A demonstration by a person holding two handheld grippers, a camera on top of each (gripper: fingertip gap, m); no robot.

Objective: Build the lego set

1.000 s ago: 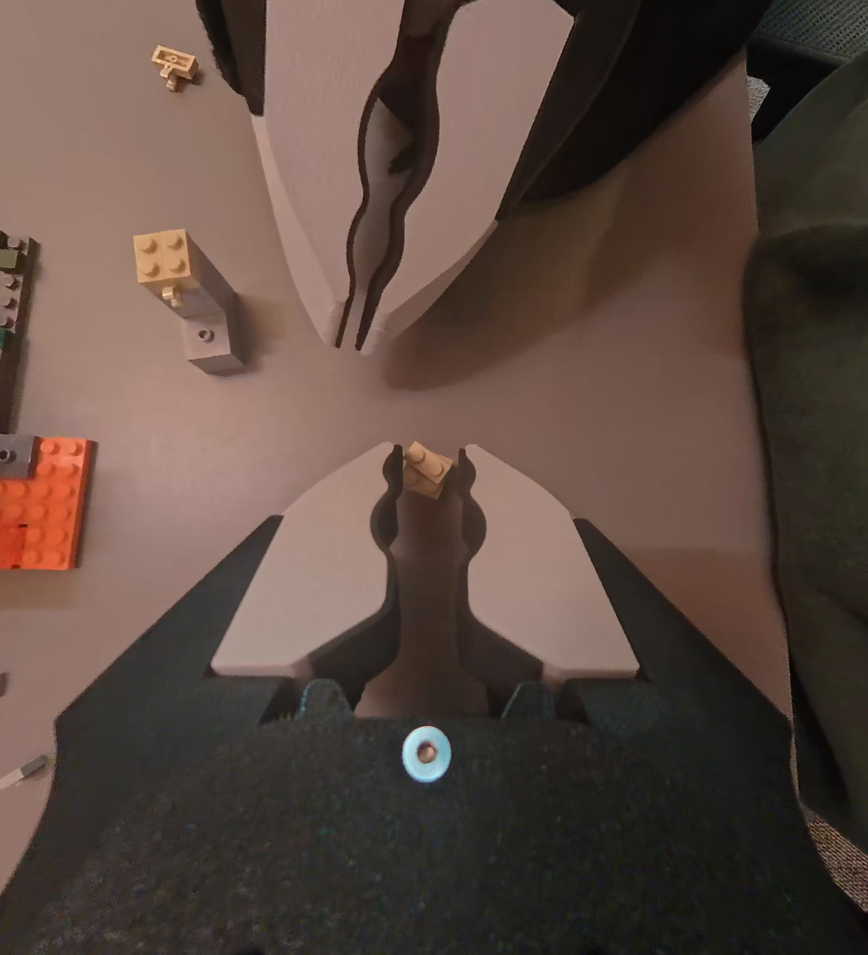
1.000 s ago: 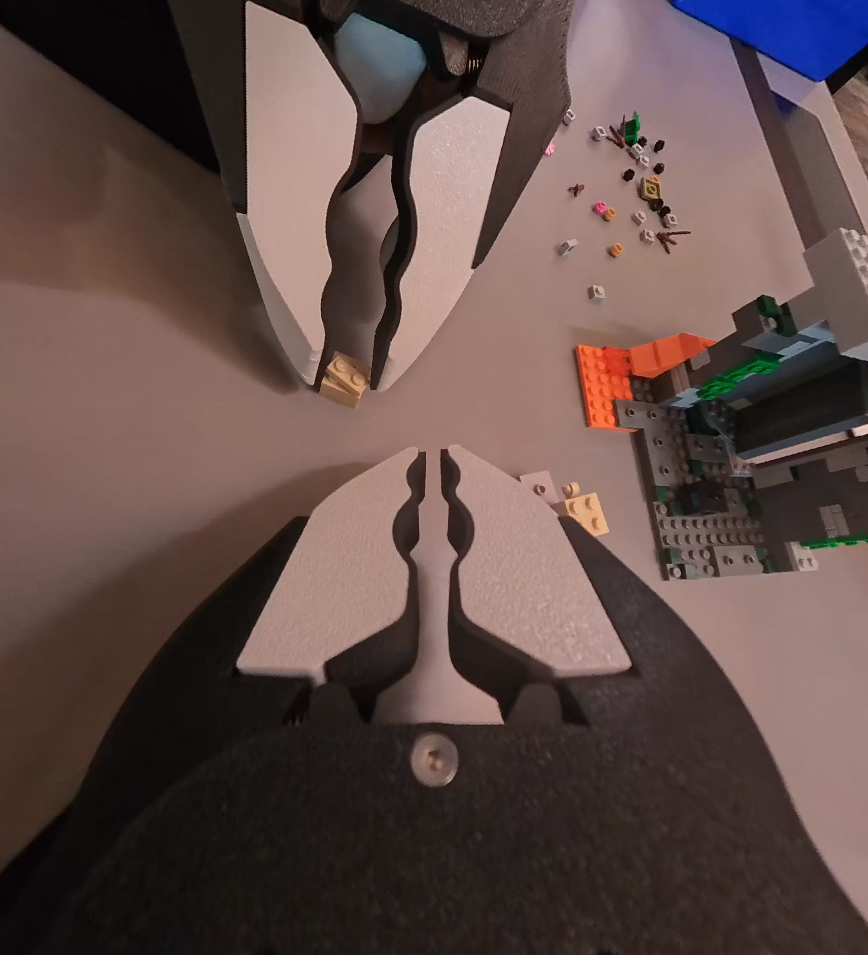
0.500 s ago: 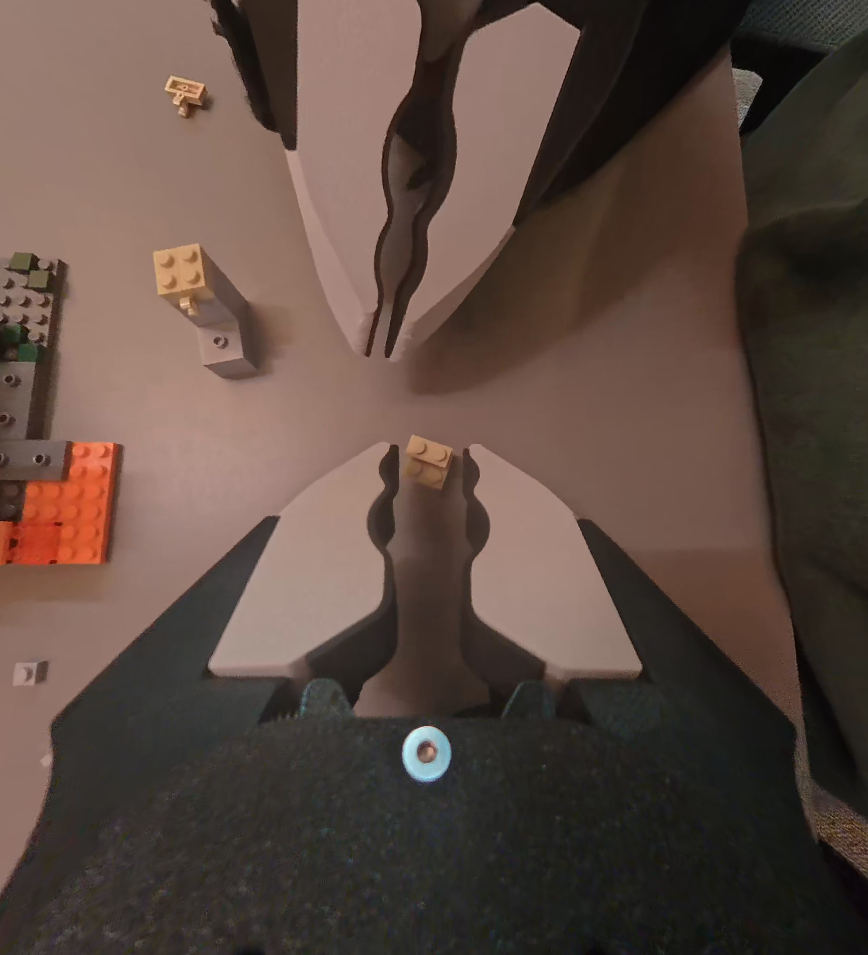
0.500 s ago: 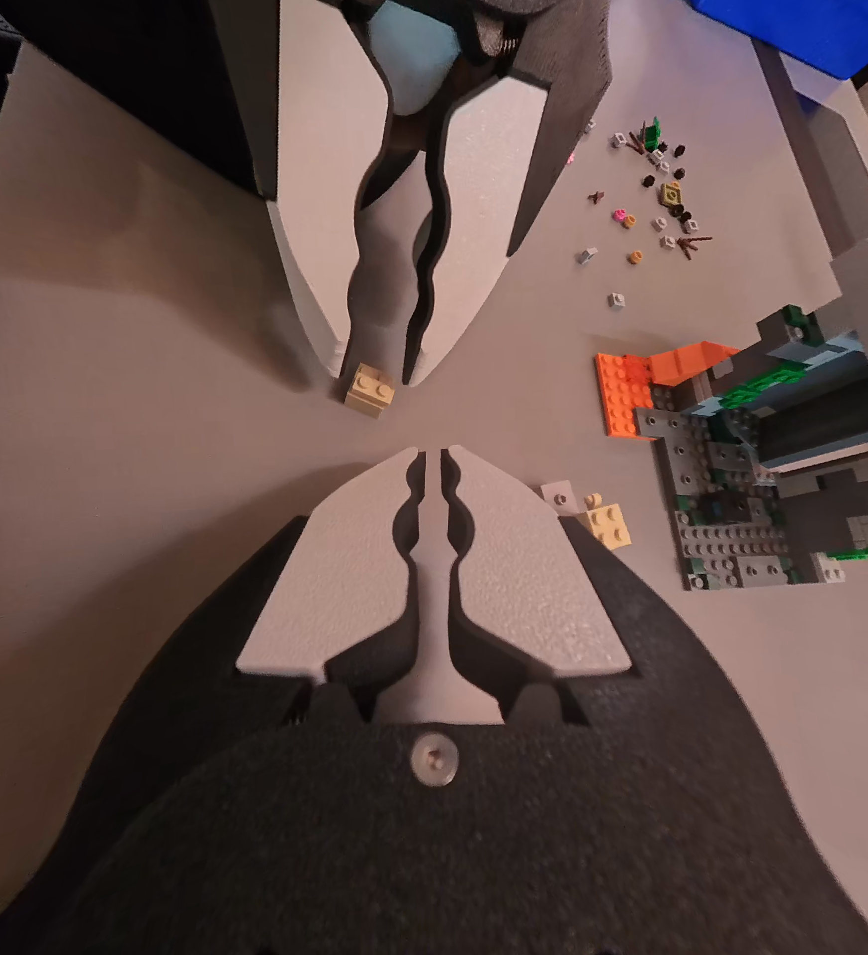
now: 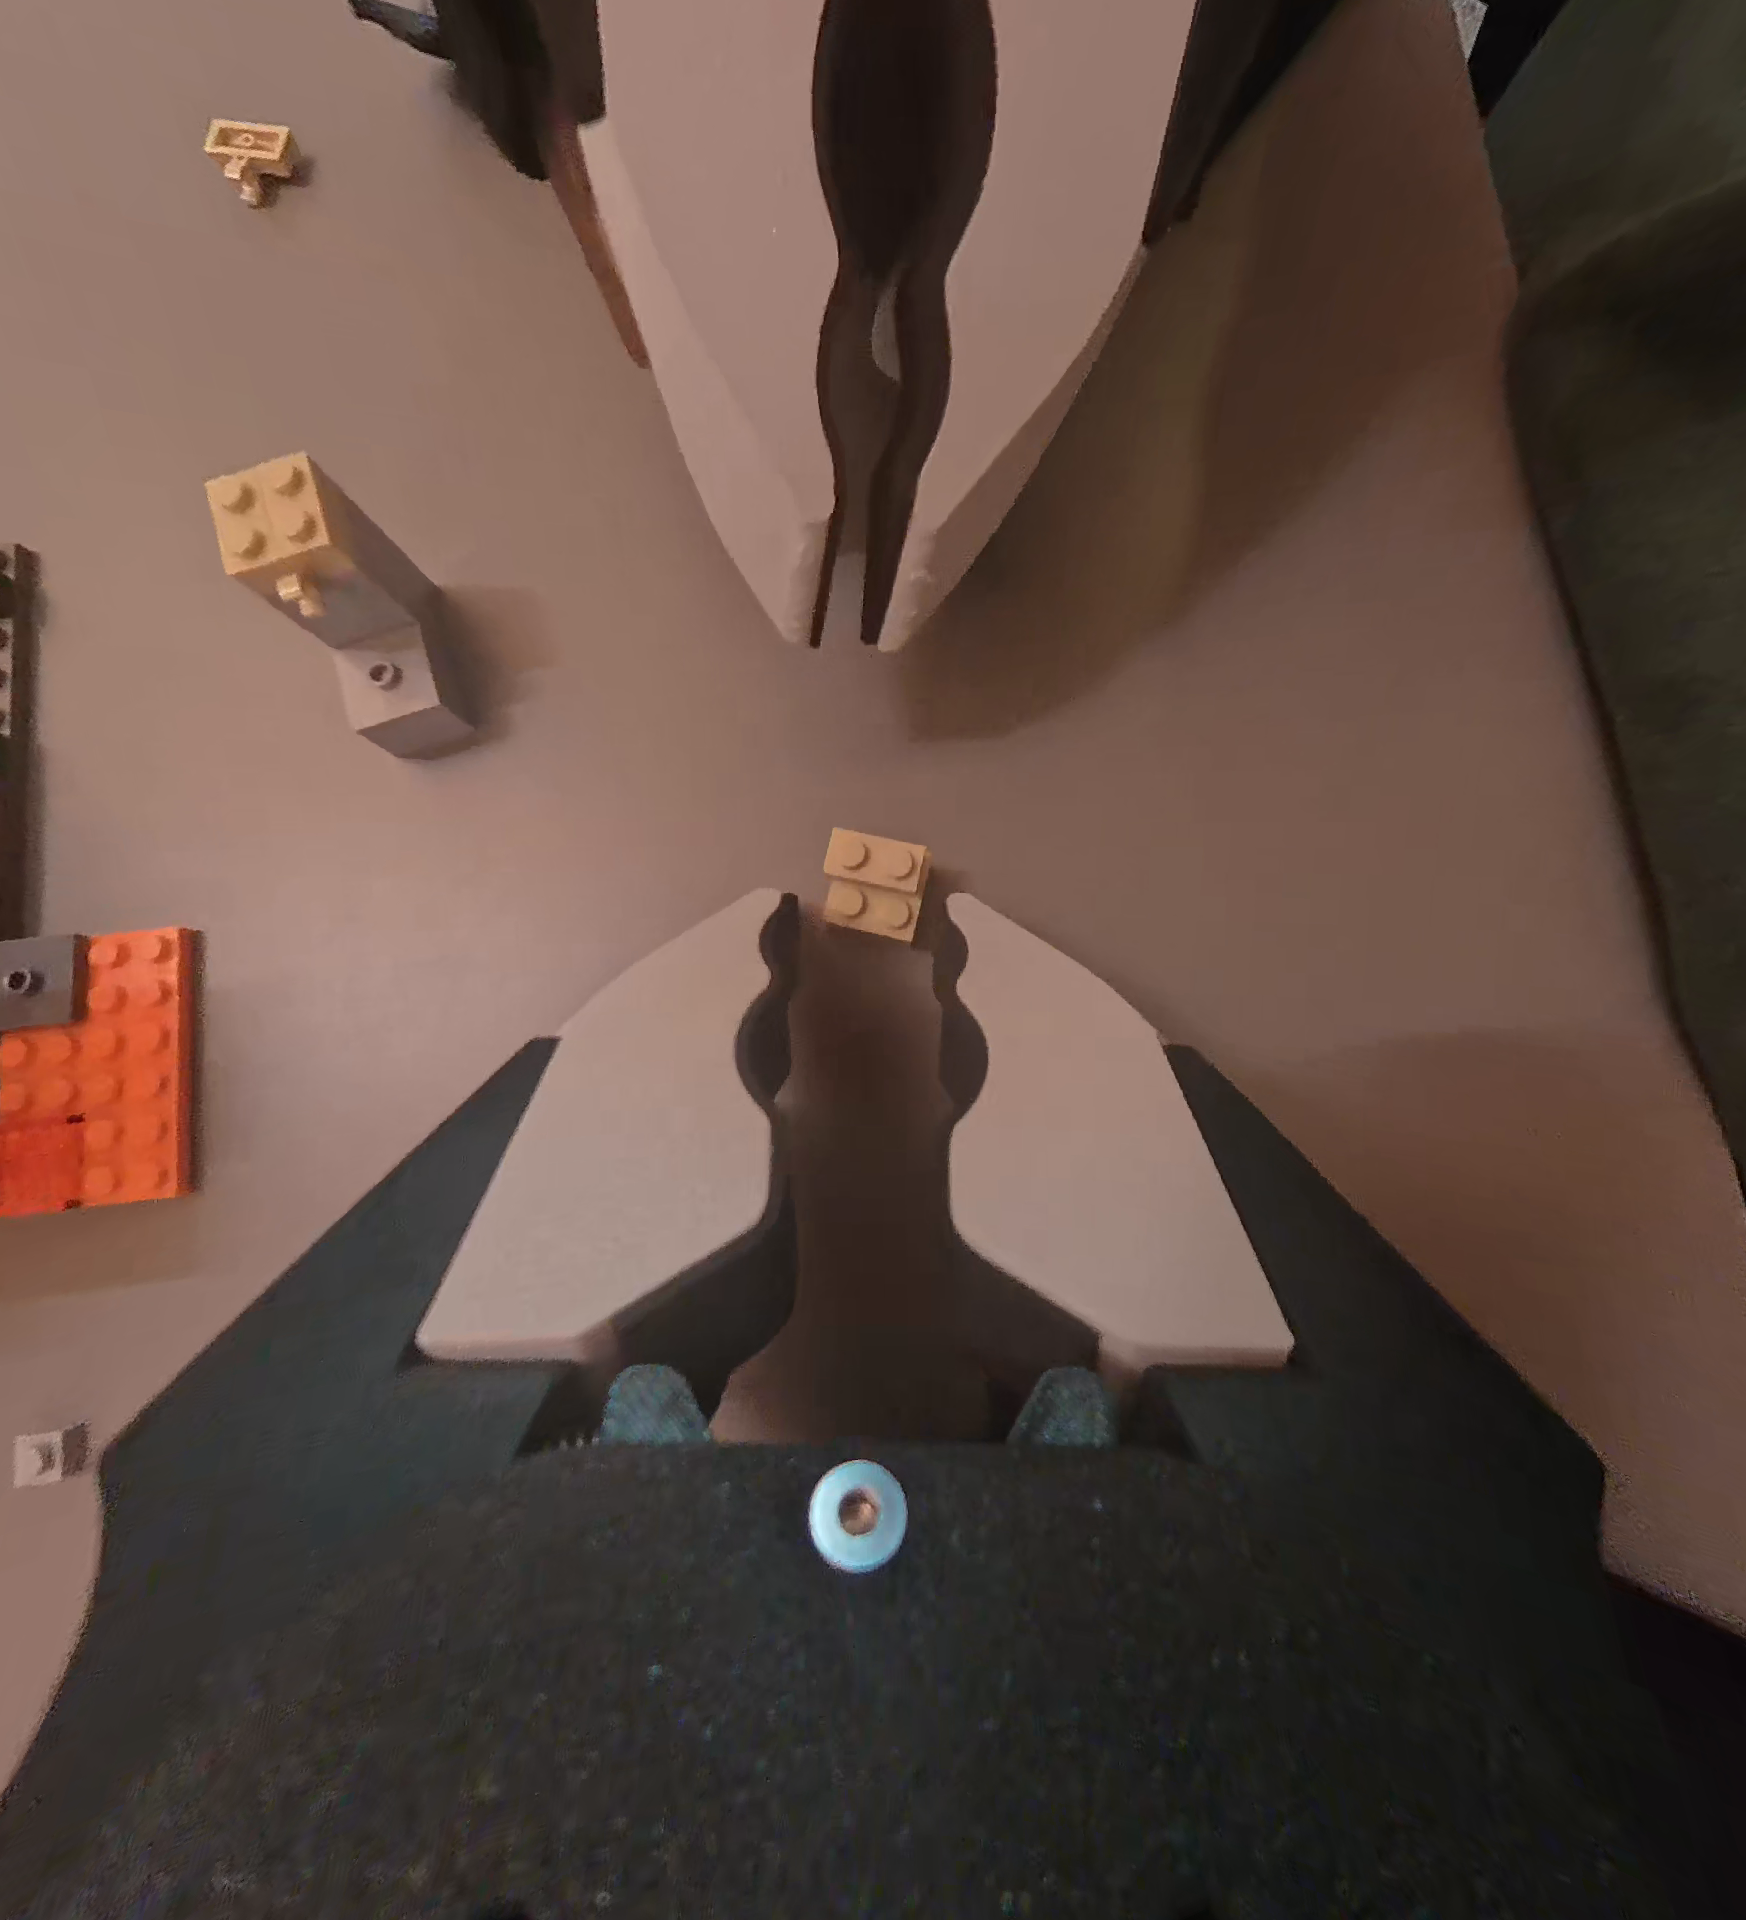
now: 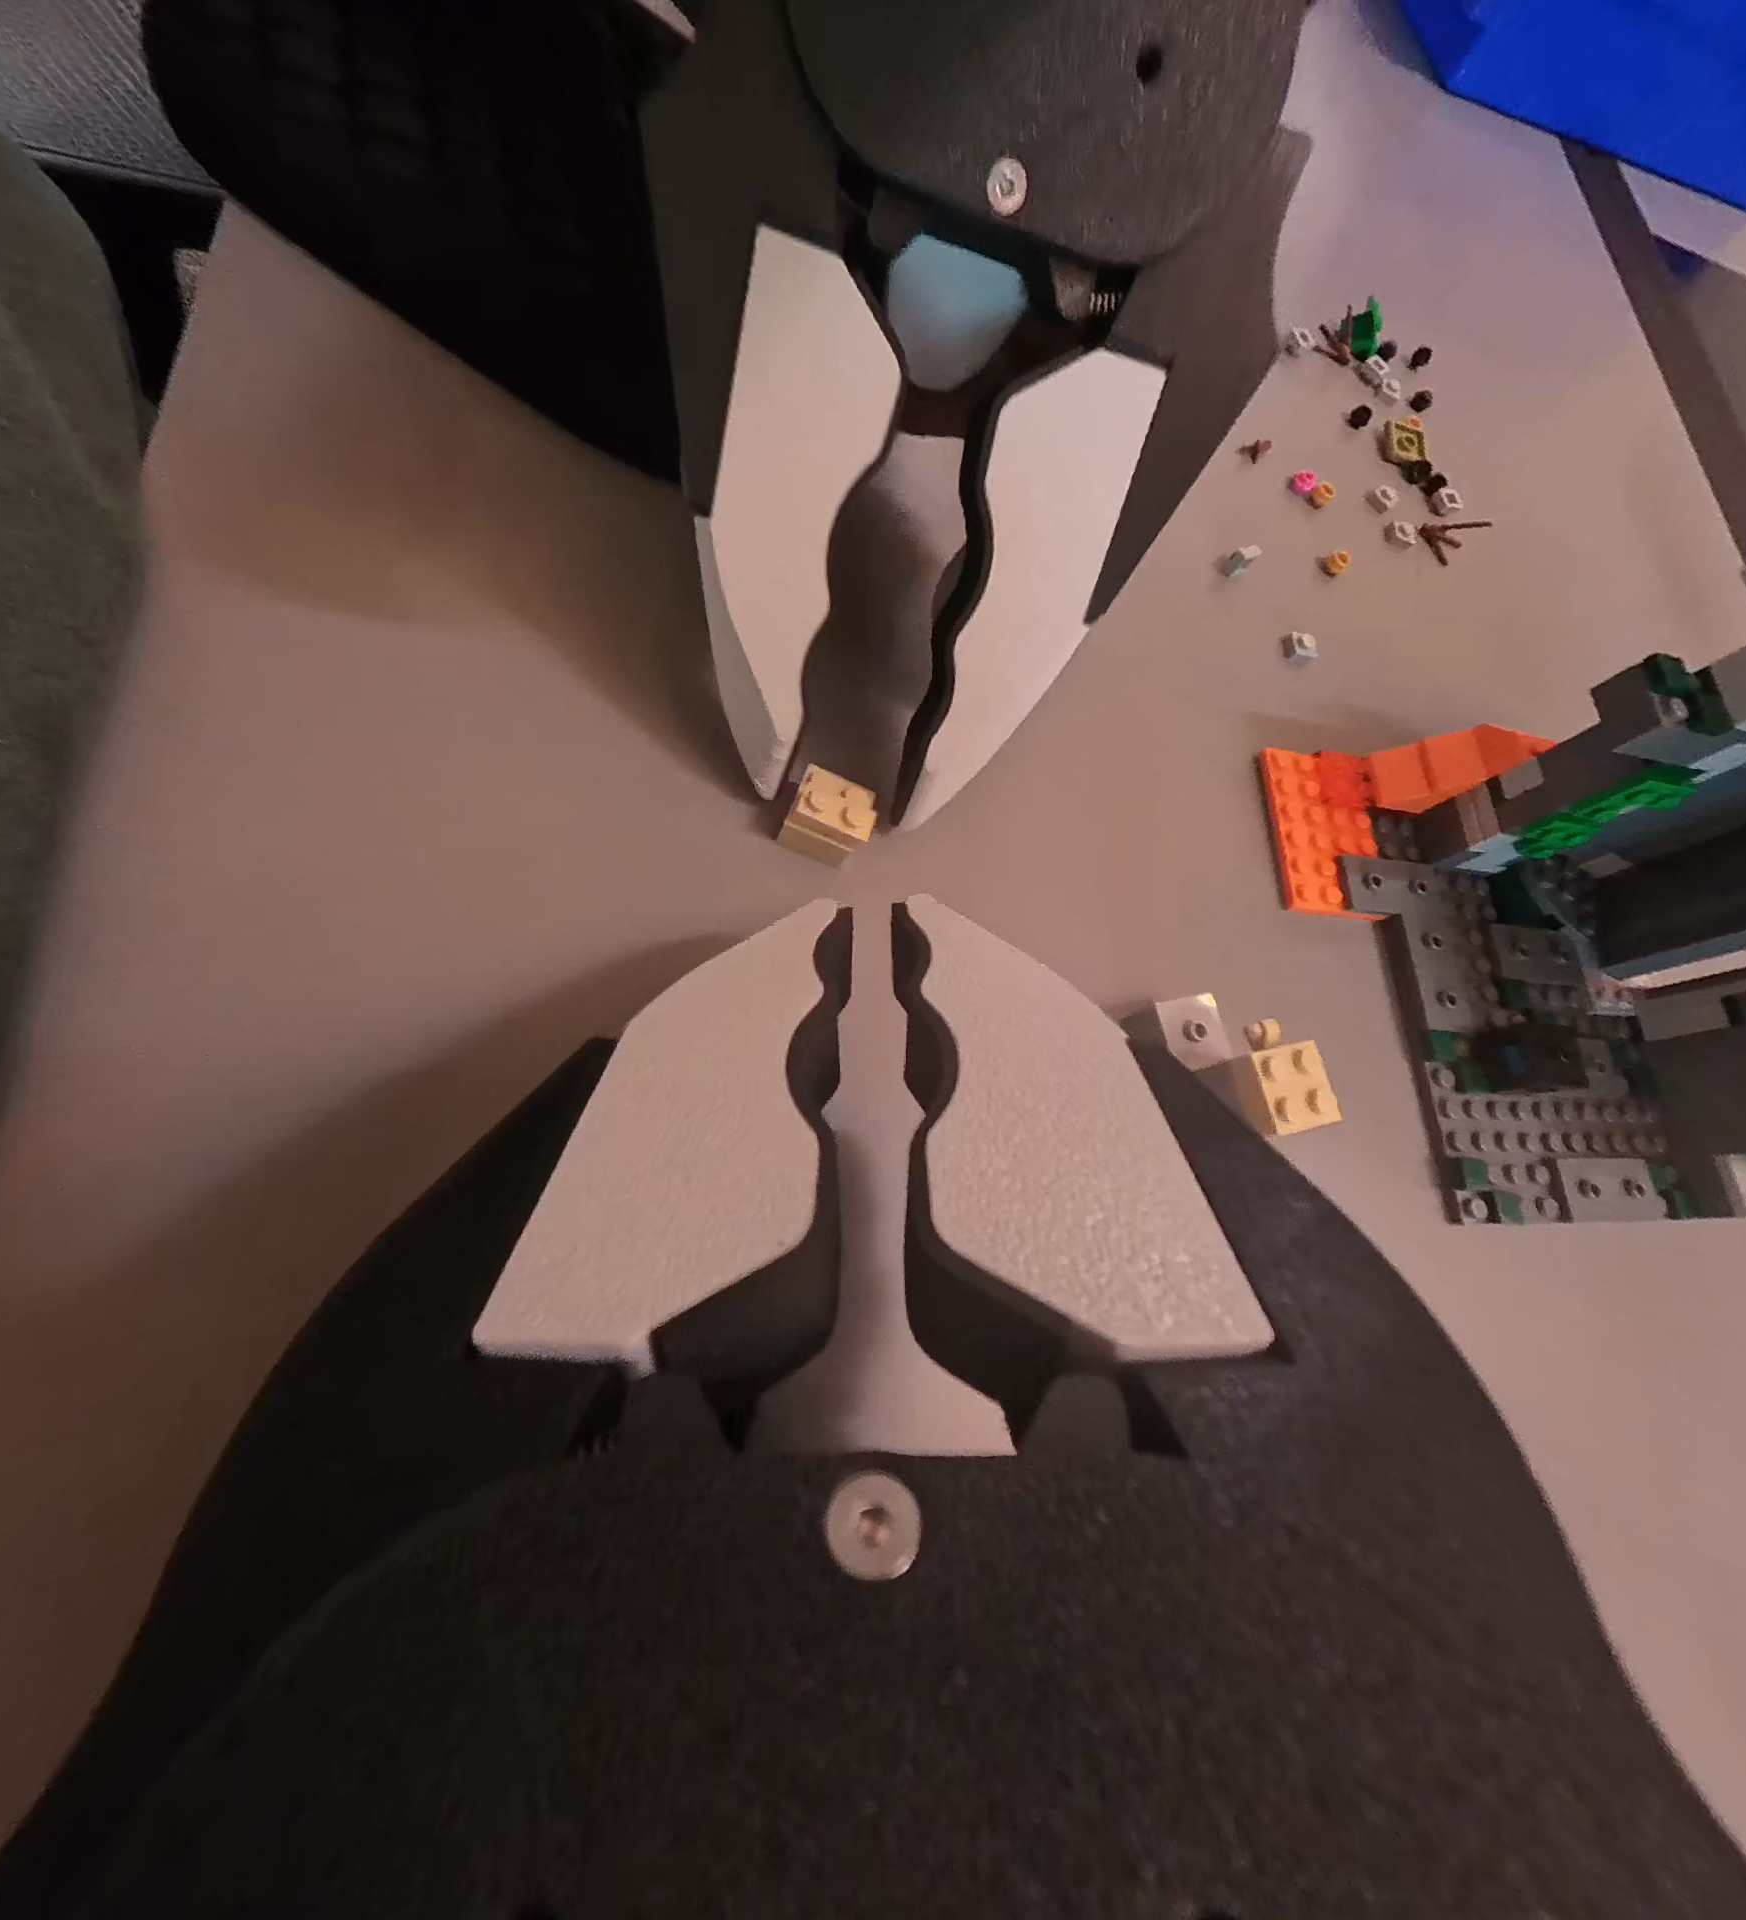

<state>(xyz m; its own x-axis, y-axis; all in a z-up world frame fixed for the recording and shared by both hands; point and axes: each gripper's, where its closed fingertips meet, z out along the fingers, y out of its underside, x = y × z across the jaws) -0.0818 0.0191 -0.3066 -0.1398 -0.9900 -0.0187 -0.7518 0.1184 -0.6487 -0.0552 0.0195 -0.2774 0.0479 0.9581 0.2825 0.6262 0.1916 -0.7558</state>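
Left hand-held gripper (image 5: 867,904) spread wide, gripping nothing — tan brick (image 5: 874,885) on worktop (image 5: 1212,831) between its tips, pads clear. Right hand-held gripper (image 6: 871,912) opposite, nearly closed, empty — narrow slit.

1. You work over a smooth, matt grey table top (image 6: 433,727).
2. A small tan stepped plastic brick (image 5: 874,885) lies on it near the middle.
3. A grey plastic block capped by a tan four-stud plate (image 5: 329,582) stands beside a multi-level grey, green and orange brick model (image 6: 1575,935).
4. A tan clip piece (image 5: 251,156) lies apart, farther off.
5. A scatter of tiny grey, brown, pink and orange plastic pieces (image 6: 1368,468) lies beyond the model.
6. A small light-grey single-stud piece (image 5: 50,1452) lies alone.
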